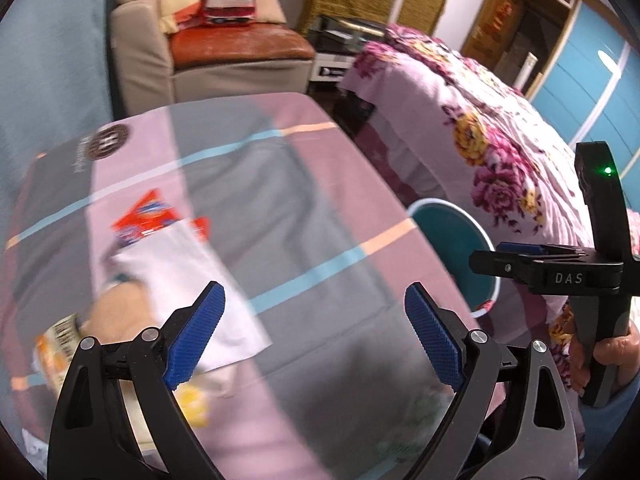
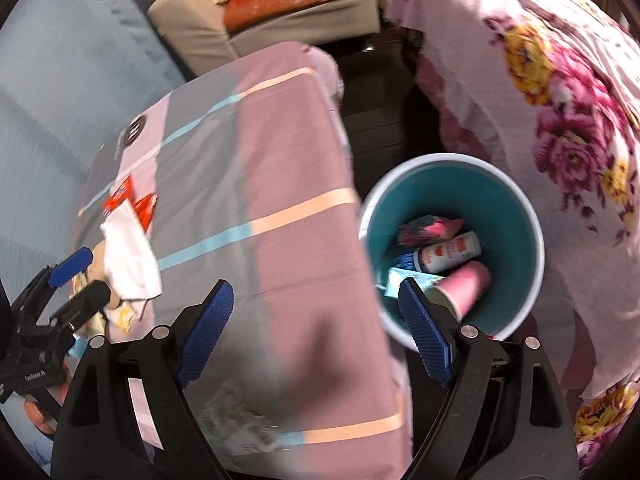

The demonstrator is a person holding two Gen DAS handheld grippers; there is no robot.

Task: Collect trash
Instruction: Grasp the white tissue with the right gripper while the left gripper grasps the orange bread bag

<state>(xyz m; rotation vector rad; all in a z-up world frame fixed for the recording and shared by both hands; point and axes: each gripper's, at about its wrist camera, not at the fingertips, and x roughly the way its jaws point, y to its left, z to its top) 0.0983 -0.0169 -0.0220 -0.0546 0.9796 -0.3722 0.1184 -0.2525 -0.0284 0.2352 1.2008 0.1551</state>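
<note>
Trash lies on the cloth-covered table [image 1: 320,208]: a red wrapper [image 1: 156,216], a white paper bag [image 1: 180,280] and a yellow-printed wrapper [image 1: 56,348]. My left gripper [image 1: 316,328] hangs open above the table just right of this pile, nothing between its blue pads. My right gripper [image 2: 316,320] is open and empty over the table's right edge, next to a teal bin [image 2: 516,240]. In the bin lie a pink cup [image 2: 468,284], a white can [image 2: 448,256] and a pink wrapper [image 2: 432,228]. The right wrist view also shows the left gripper [image 2: 80,280] by the white bag [image 2: 128,256].
A bed with a floral cover [image 1: 500,152] stands right of the bin, dark floor between them. A beige and orange sofa seat [image 1: 224,48] with bags on it sits beyond the table. A blue-grey curtain [image 2: 60,100] hangs on the left. The right gripper [image 1: 492,258] shows over the bin [image 1: 452,256].
</note>
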